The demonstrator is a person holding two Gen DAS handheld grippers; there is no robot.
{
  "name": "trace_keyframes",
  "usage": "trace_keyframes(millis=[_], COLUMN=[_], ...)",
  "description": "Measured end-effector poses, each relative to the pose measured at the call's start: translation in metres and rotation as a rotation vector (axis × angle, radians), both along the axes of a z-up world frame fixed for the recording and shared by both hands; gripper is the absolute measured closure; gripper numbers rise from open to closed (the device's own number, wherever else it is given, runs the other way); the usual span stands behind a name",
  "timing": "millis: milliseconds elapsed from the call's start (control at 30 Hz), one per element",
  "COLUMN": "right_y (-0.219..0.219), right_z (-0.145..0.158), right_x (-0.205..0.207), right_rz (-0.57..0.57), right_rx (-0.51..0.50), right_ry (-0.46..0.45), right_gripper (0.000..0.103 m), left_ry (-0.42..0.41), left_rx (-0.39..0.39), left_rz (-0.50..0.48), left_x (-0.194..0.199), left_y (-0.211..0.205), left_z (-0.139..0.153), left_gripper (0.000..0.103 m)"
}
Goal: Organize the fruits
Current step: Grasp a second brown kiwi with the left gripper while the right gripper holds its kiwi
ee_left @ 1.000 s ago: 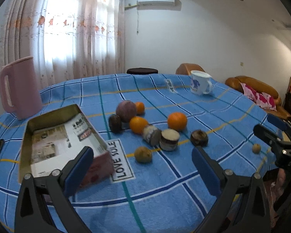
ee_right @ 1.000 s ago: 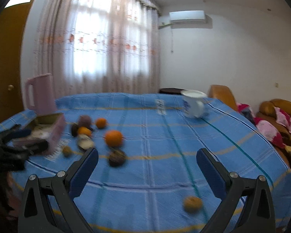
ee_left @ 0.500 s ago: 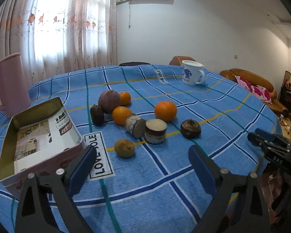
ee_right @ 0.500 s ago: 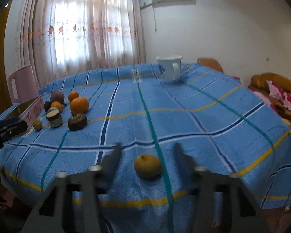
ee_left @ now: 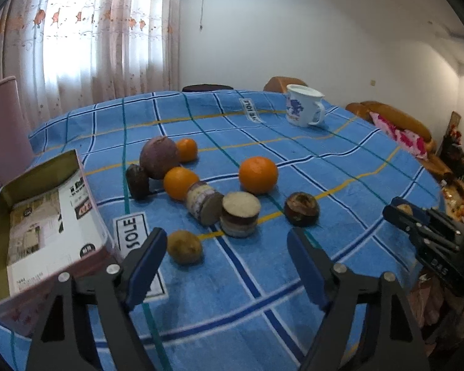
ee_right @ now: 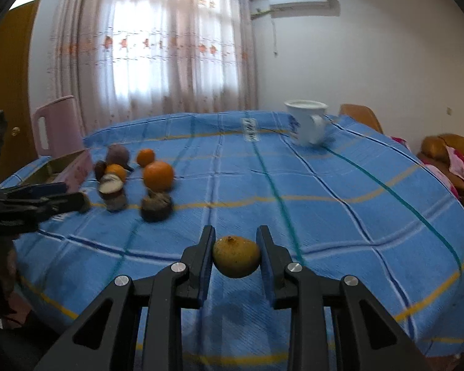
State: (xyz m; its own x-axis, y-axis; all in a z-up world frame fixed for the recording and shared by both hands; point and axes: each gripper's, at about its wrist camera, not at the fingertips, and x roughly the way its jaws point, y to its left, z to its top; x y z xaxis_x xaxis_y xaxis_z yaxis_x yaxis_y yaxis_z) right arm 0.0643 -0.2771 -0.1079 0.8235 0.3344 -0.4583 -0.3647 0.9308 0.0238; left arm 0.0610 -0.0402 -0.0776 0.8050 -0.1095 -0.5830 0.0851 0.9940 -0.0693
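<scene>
Blue checked tablecloth (ee_left: 294, 160) under everything, spread across a round table. Near its middle, a loose cluster of produce: large orange (ee_left: 258, 174) as landmark. Left of that orange, a smaller orange (ee_left: 180, 183) touching a cut purple-skinned tuber piece (ee_left: 203, 202); behind these, a round dull-purple fruit (ee_left: 159, 156) with a third small orange (ee_left: 187, 150) just beside it, and a dark brown oblong fruit (ee_left: 137, 181) at the cluster's left edge. In front of the large orange, a short cut tuber stump with pale face up (ee_left: 240, 213); to its right, a dark brown halved fruit shell (ee_left: 302, 209). Nearer the camera, a yellow-brown round fruit (ee_left: 184, 246) lying alone. Far left of the large orange, an open rectangular tin box with printed lining (ee_left: 40, 228); behind the box, a pink plastic jug (ee_right: 57, 126). Well behind the large orange, a white enamel mug with blue print (ee_left: 304, 109).

Left gripper (ee_left: 227, 258) spread wide, holding nothing, hovering low with the lone yellow-brown fruit just beside its left finger. Right gripper (ee_right: 236, 258) clamped on a small yellow-brown round fruit (ee_right: 236, 256), well to the right of the large orange near the table edge, blue pads pressing both sides.
</scene>
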Motion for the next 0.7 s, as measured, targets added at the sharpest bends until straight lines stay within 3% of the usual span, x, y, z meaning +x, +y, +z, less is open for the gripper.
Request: trace_keyframes(millis=[133, 300, 433, 567, 700], right_y=[0.022, 0.034, 0.038, 0.036, 0.034], right_z=[0.007, 0.012, 0.013, 0.012, 0.013], right_x=[0.001, 0.003, 0.003, 0.002, 0.0], right_rz=[0.057, 0.093, 0.104, 0.107, 0.111], right_rx=[0.013, 0.024, 0.034, 0.05, 0.067], right_ry=[-0.03, -0.046, -0.05, -0.053, -0.055], right_gripper=[0.074, 0.074, 0.074, 0.074, 0.074], left_ry=[0.045, 0.059, 0.079, 0.119, 0.171], left_rx=[-0.04, -0.033, 0.068, 0.078, 0.053], left_rz=[-0.012, -0.009, 0.027, 0.043, 0.051], left_x=[0.013, 0.021, 0.031, 0.039, 0.042], left_y=[0.008, 0.01, 0.006, 0.017, 0.034], left_z=[-0.004, -0.003, -0.008, -0.012, -0.018], left_gripper=[0.039, 0.039, 0.039, 0.039, 0.056])
